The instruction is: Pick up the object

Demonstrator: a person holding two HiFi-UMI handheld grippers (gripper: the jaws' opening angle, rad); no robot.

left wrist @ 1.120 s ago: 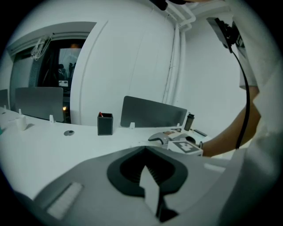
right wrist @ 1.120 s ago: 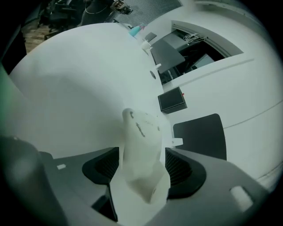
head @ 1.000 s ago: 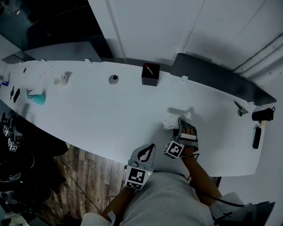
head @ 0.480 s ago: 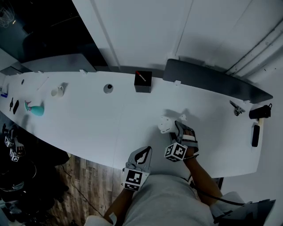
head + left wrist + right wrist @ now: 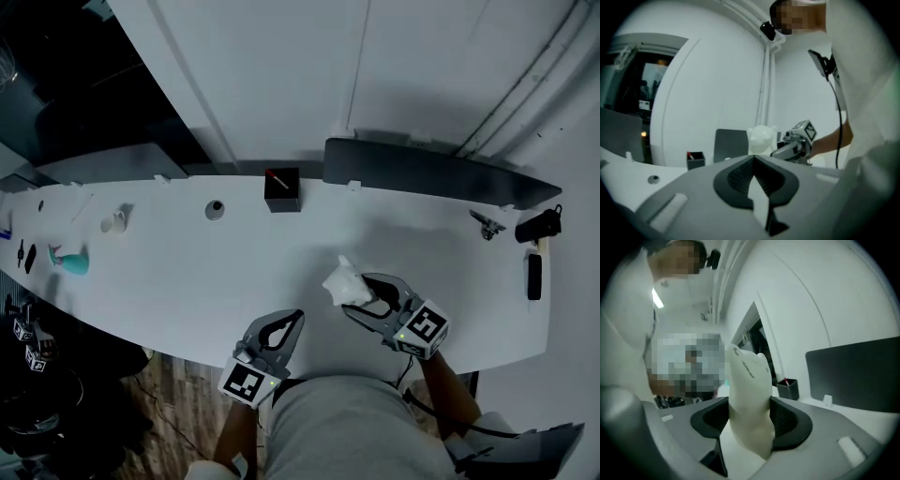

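Note:
A small white animal-shaped figurine [image 5: 341, 281] hangs above the white table [image 5: 187, 281], clear of its surface. My right gripper [image 5: 357, 298] is shut on it. In the right gripper view the figurine [image 5: 749, 399] stands upright between the dark pads [image 5: 787, 420], which press on both its sides. My left gripper [image 5: 290, 322] is shut and empty and hovers at the table's front edge, left of the figurine. In the left gripper view its jaws [image 5: 754, 176] are together. Beyond them show the figurine [image 5: 761, 139] and the right gripper [image 5: 794, 145].
A black box [image 5: 281, 190] with a red pen stands at the back, next to a dark panel [image 5: 422, 173]. A grey round piece [image 5: 215, 209], a white cup [image 5: 114, 221] and a teal object [image 5: 72, 262] lie to the left. Black tools [image 5: 534, 277] lie at the right end.
The right gripper has closed on the figurine, lifted it off the table and rolled over to the right. The left gripper has drifted slightly left. The head view has shifted.

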